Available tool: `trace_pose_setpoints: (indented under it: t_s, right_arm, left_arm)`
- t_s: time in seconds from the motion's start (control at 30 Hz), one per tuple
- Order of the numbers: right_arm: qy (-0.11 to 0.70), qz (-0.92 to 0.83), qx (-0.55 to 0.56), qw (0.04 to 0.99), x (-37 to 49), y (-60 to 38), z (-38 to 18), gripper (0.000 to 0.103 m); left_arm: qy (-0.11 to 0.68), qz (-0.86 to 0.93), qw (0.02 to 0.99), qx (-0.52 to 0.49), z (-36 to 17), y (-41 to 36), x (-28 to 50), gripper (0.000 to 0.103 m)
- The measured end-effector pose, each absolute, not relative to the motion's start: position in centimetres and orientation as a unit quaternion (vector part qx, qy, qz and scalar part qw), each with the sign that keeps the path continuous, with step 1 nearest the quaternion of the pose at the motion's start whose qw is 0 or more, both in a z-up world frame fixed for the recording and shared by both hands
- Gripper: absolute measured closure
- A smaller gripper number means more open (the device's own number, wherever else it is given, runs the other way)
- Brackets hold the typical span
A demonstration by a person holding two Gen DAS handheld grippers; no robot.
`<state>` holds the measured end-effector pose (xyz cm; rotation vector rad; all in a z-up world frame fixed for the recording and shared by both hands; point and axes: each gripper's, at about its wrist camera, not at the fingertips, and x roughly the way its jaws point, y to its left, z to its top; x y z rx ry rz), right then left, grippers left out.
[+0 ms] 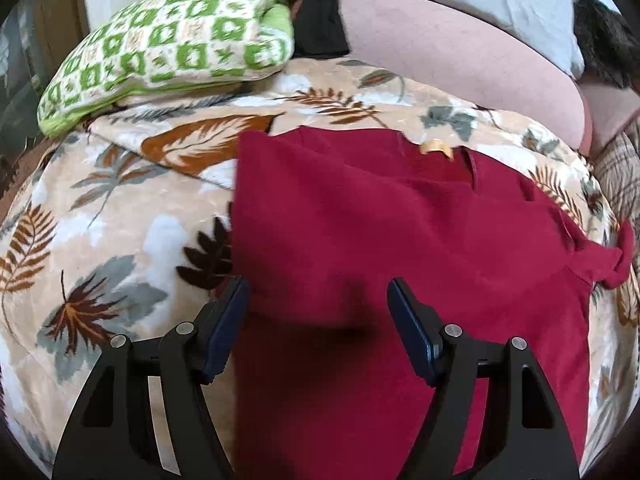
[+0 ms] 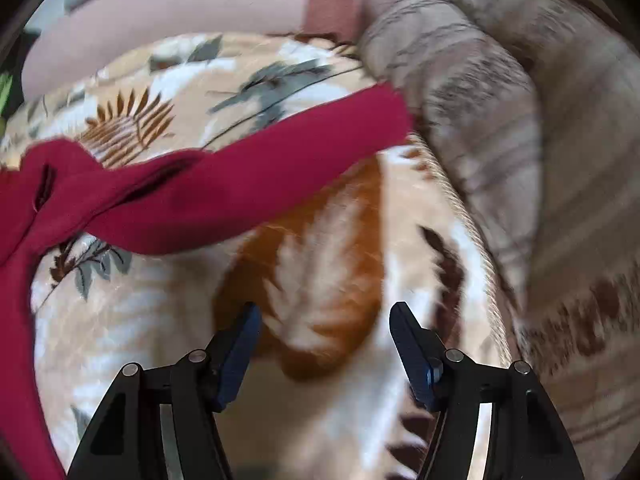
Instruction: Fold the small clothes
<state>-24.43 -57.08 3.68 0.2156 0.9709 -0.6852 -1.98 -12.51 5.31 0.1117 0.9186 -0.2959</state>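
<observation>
Grippers angled down, left gripper (image 1: 318, 300) open above red garment (image 1: 400, 220), right gripper (image 2: 324, 320) open, empty.

Brightness: even, soft daylight in both views; no harsh glare
Shadow: one dark soft-edged patch on the red garment (image 1: 400, 220) just ahead of the left gripper (image 1: 318, 300); the cloth below it darkens toward the lower edge
Sharpness, left wrist view: mostly crisp; leaf print of the blanket (image 1: 120, 240) and the green checked pillow (image 1: 172, 40) read clearly
Sharpness, right wrist view: heavy motion smear across the plaid cover (image 2: 520, 160) and the blanket's orange leaf; only the right gripper (image 2: 324, 320) stays sharp
Distortion: strong fisheye bulge; straight edges bow outward
Edges: black vignette in all corners, detail soft near the rim
</observation>
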Motion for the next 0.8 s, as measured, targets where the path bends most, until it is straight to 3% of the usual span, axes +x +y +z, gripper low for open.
trace_pose_setpoints:
  t_s: [0.1,0.13,0.23,0.33,0.47,0.7,0.8]
  right_arm:
    - [0.381,-0.289,0.159,0.864,-24.3,-57.2,7.0,0.036]
    - [0.363,-0.258,0.189,0.875,-23.1,-57.4,7.7,0.031]
    - [0.353,-0.223,0.244,0.875,-19.0,-58.2,7.7,0.029]
    - [0.349,-0.221,0.227,0.882,-15.1,-58.9,7.2,0.029]
    - [0.466,-0.191,0.225,0.834,-10.2,-62.3,3.1,0.030]
    - [0.533,-0.270,0.189,0.779,-20.6,-63.0,1.0,0.033]
    - [0.495,-0.265,0.237,0.793,-24.4,-63.9,2.1,0.033]
  left_arm:
    - [0.434,-0.155,0.885,0.073,5.5,-13.9,-3.1,0.031]
    - [0.429,-0.158,0.885,0.082,5.6,-14.4,-3.5,0.031]
    - [0.421,-0.166,0.885,0.107,5.6,-15.4,-4.3,0.031]
    - [0.425,-0.173,0.880,0.122,5.4,-15.8,-4.8,0.031]
    - [0.429,-0.169,0.880,0.114,5.2,-15.5,-4.5,0.031]
    - [0.441,-0.166,0.877,0.090,4.4,-14.6,-3.8,0.031]
    - [0.444,-0.167,0.876,0.088,4.3,-14.7,-4.1,0.031]
